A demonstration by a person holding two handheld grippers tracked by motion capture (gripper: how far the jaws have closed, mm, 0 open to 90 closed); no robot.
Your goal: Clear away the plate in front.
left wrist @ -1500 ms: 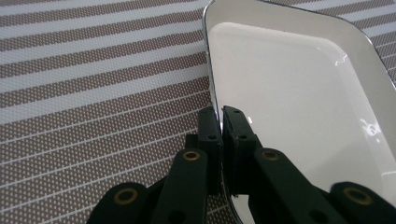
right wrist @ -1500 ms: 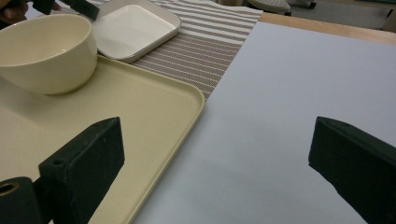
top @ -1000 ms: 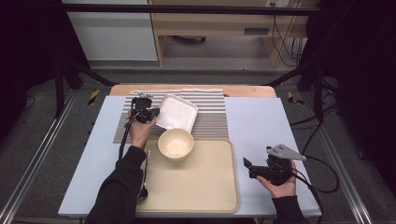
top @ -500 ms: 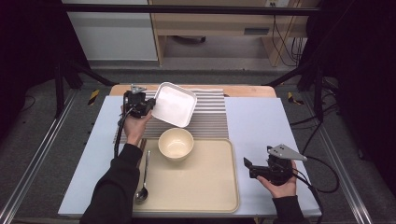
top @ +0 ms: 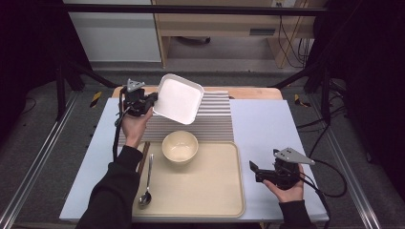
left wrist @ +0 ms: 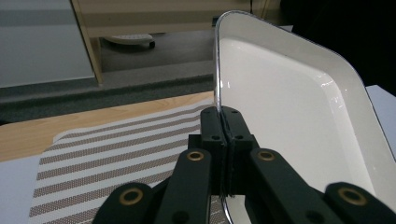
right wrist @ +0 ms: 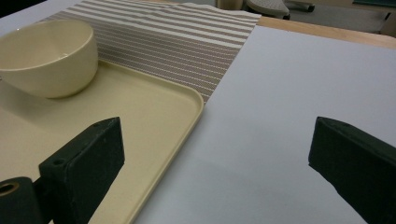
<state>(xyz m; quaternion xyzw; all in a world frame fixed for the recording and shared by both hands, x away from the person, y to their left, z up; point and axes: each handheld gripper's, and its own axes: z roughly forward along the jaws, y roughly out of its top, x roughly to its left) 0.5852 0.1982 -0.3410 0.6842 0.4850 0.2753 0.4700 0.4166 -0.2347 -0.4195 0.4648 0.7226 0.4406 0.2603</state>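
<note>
I hold the left gripper clamped on the rim of the white square dish, jaws pinched tight on its near edge, as the left gripper view confirms at the dish. The dish is lifted off the striped mat and tilted up on edge, its hollow face turned toward the high view camera. My right gripper rests low at the right of the table, just beside the beige tray, its jaws spread wide and gripping nothing. On the tray's far edge stands a cream bowl. A spoon lies along the tray's left side, with brown chopsticks just left of it.
</note>
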